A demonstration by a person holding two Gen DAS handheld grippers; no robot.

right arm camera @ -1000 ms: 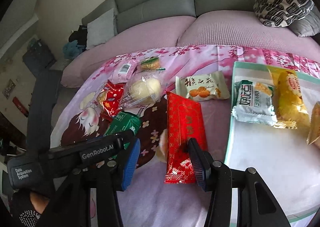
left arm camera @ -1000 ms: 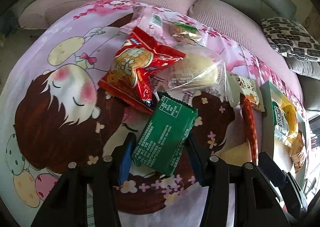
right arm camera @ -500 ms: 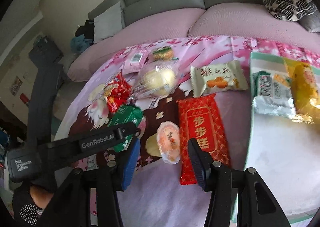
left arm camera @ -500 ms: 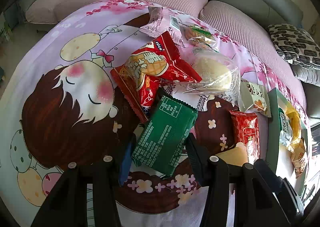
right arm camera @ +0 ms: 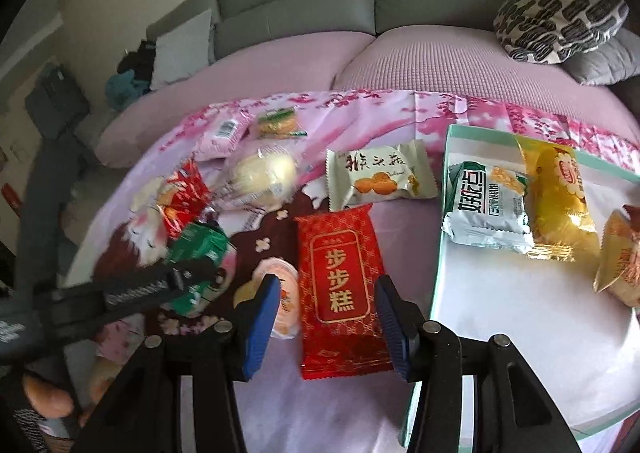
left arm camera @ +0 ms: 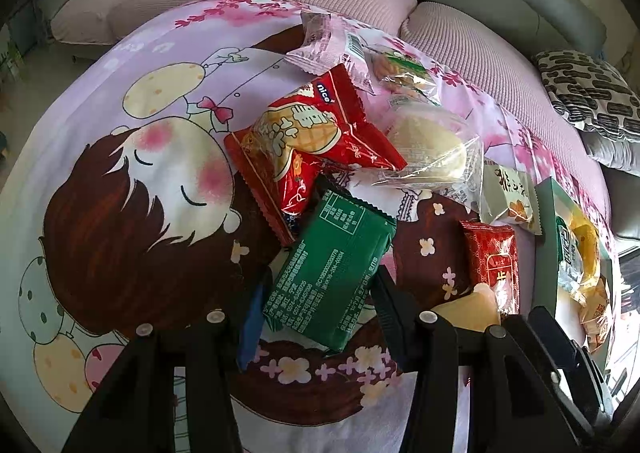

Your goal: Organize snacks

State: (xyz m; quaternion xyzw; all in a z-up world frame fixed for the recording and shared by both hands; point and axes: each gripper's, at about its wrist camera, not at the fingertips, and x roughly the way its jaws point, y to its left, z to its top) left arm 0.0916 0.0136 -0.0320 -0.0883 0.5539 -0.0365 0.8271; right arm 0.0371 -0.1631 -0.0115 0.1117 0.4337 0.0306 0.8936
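My left gripper (left arm camera: 316, 305) is shut on a green snack packet (left arm camera: 332, 269) and holds it over the cartoon cloth (left arm camera: 120, 181). Behind it lie a red "nice" packet (left arm camera: 316, 133), a clear-wrapped bun (left arm camera: 432, 145) and a pink packet (left arm camera: 328, 45). My right gripper (right arm camera: 326, 317) is open, its fingers either side of a long red cake packet (right arm camera: 340, 285) that lies on the cloth. A small round orange snack (right arm camera: 286, 301) lies by its left finger. The white tray (right arm camera: 520, 313) at right holds a white-green packet (right arm camera: 486, 209) and a yellow packet (right arm camera: 560, 197).
A beige cookie packet (right arm camera: 380, 177) lies behind the red cake packet. A small green-and-orange packet (right arm camera: 278, 123) lies at the cloth's far edge. A grey sofa (right arm camera: 360, 1) with a patterned cushion (right arm camera: 560, 17) stands behind. The left gripper's body (right arm camera: 120, 293) crosses the right view's lower left.
The left gripper with the green packet has lifted and pulled back a little. The right gripper has shifted right, so the red cake packet now lies between its fingers.
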